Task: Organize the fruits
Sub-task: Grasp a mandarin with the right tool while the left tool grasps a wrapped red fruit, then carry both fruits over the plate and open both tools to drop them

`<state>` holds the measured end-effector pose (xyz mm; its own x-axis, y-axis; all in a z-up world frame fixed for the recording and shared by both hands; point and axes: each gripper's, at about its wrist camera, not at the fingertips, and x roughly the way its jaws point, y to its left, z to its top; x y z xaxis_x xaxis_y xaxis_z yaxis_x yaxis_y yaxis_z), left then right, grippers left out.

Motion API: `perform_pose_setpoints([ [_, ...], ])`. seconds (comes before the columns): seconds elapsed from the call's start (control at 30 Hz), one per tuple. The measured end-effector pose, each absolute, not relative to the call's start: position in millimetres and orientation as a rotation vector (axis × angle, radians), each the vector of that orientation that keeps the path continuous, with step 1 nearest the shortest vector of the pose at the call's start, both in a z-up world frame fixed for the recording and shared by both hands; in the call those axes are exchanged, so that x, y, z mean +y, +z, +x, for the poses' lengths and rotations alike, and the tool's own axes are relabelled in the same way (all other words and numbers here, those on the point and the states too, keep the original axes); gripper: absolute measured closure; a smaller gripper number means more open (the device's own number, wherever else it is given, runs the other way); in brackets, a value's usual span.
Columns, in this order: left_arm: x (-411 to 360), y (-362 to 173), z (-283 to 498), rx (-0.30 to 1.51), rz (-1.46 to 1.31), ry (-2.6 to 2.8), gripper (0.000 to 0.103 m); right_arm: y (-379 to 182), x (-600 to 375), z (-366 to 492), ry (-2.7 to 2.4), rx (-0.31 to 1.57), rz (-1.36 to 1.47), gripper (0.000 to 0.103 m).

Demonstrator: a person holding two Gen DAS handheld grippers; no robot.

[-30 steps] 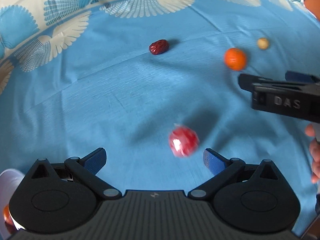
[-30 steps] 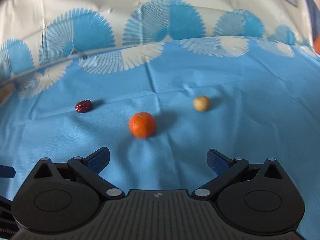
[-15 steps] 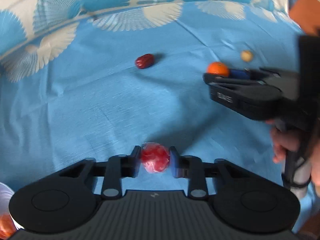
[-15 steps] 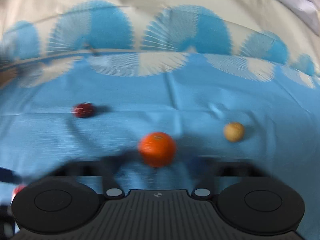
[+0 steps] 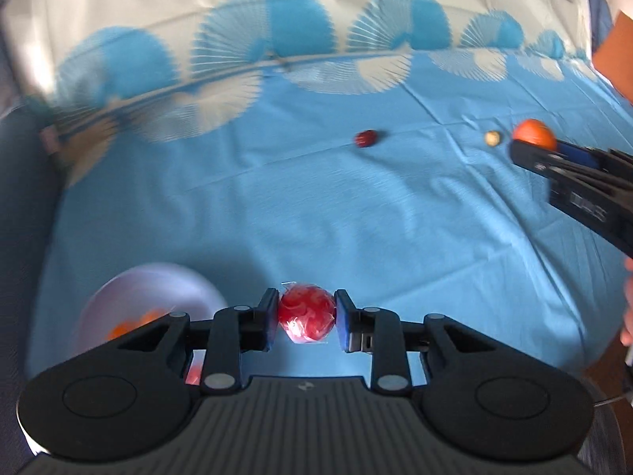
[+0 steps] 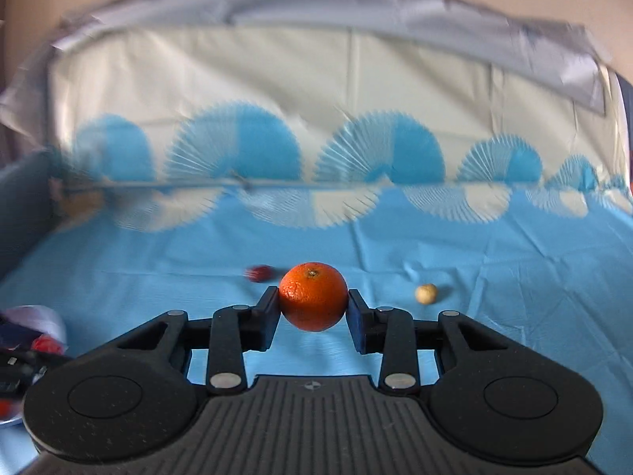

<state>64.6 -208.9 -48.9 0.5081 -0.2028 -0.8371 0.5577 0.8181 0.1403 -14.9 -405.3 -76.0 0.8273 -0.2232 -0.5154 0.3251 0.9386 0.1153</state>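
A: Fruit first. Left gripper is clamped on a red wrapped ball, shiny film, both pads tight against it, held near the camera above the blue cloth. Can't tell what fruit is under the wrap.

B: Right side?

A: Right gripper is closed around the orange, stem end up, pads on its left and right flanks. From the left wrist the orange sits at the far right, its lower half hidden by the gripper's dark finger.

B: What's loose on the cloth?

A: A dark red date, far centre, and a small pale round fruit to its right, well apart. In the right wrist view the date is smeared by blur and just left of the held orange; the pale one is right of it.

B: Container?

A: A white bowl near left, heavily blurred, front cut off by the gripper body. Orange bits inside, possibly fruit, too soft to call. The right wrist catches the bowl at the left edge, mostly cropped.

B: Anything else?

A: Fan-pattern border along the far cloth edge, blurred. A sliver of the right hand at the frame edge.
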Motion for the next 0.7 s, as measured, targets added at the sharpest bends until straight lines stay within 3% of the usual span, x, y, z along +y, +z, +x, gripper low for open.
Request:
perform_pose_setpoints([
  [0.37, -54.8, 27.0, -46.4, 0.889, 0.384, -0.335, 0.07, 16.3, -262.5, -131.2, -0.007, 0.5, 0.248, 0.065],
  [0.7, 10.6, 44.5, -113.5, 0.844, 0.302, -0.298, 0.07, 42.3, -160.3, -188.1, 0.174, 0.552, 0.161, 0.065],
])
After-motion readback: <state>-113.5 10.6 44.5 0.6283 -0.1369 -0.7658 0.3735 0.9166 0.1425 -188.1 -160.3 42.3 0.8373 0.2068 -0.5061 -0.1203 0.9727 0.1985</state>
